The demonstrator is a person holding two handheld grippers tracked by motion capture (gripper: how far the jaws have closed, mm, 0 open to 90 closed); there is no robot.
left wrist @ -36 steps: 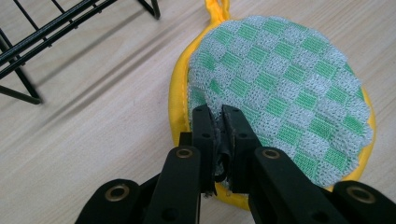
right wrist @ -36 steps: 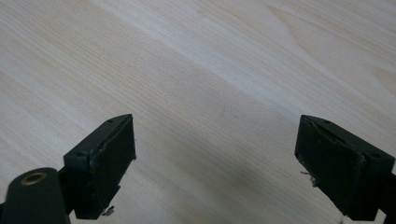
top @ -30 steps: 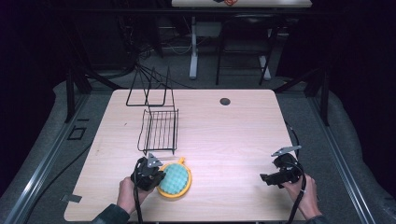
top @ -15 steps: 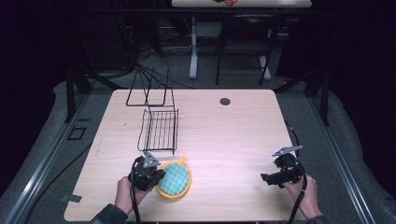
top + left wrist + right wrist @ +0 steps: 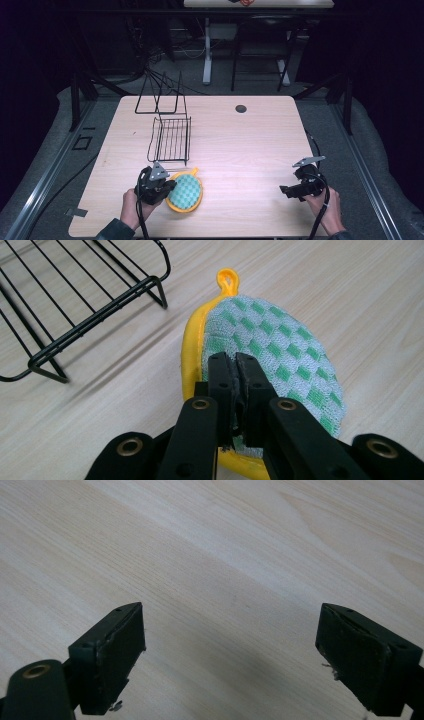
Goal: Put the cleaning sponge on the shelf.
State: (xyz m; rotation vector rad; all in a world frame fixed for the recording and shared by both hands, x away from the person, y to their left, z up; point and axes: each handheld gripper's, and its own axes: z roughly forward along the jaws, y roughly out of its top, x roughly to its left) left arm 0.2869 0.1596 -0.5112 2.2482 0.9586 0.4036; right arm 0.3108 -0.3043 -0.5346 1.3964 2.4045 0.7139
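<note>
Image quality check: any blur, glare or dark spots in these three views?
High view: table evenly lit, surroundings nearly black, soft overall. Left gripper view: pot holder and wire rack sharp, rack throws soft shadows, left gripper slightly soft. Right gripper view: wood grain crisp, no glare, faint shadow between the right gripper jaws.

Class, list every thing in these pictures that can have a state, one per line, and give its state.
Left claw: shut on the pot holder's edge.
Right claw: open, nothing between its jaws.
Pot holder: lying on the table, pinched at one edge.
Wire rack: standing near the pot holder, nothing in it.
Wire frame: upright at the table's far edge.
Table: bearing all of these.
</note>
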